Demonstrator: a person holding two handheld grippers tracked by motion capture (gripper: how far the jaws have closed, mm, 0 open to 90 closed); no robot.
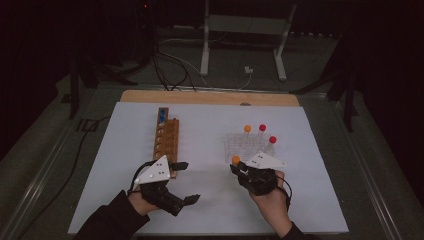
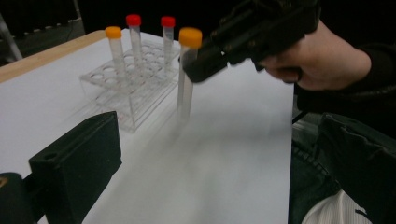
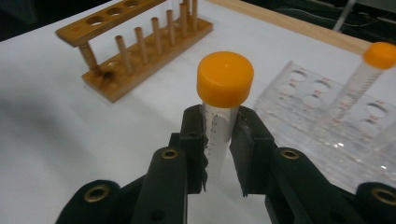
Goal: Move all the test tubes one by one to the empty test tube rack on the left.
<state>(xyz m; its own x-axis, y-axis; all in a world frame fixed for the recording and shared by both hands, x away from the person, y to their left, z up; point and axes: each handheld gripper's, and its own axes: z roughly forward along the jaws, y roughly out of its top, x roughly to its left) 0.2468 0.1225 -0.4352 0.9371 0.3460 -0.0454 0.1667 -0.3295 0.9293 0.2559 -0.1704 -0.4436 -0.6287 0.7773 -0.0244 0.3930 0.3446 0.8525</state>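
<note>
One white sheet [image 1: 310,200] covers table [image 1: 210,96].

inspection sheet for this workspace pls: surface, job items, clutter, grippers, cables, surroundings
Surface: white sheet over a wooden table.
Job's things: orange-capped tube held upright, out of the clear rack; three capped tubes stand in that rack, one orange, two red. Wooden rack holds blue-capped tubes at its far end.
Clutter: nothing seen.
Grippers: right gripper shut on the orange-capped tube; left gripper open, holding nothing.
Cables: black cable trails off the table's left side; more on the floor behind.
Surroundings: dark room, white metal frame beyond the table.
</note>
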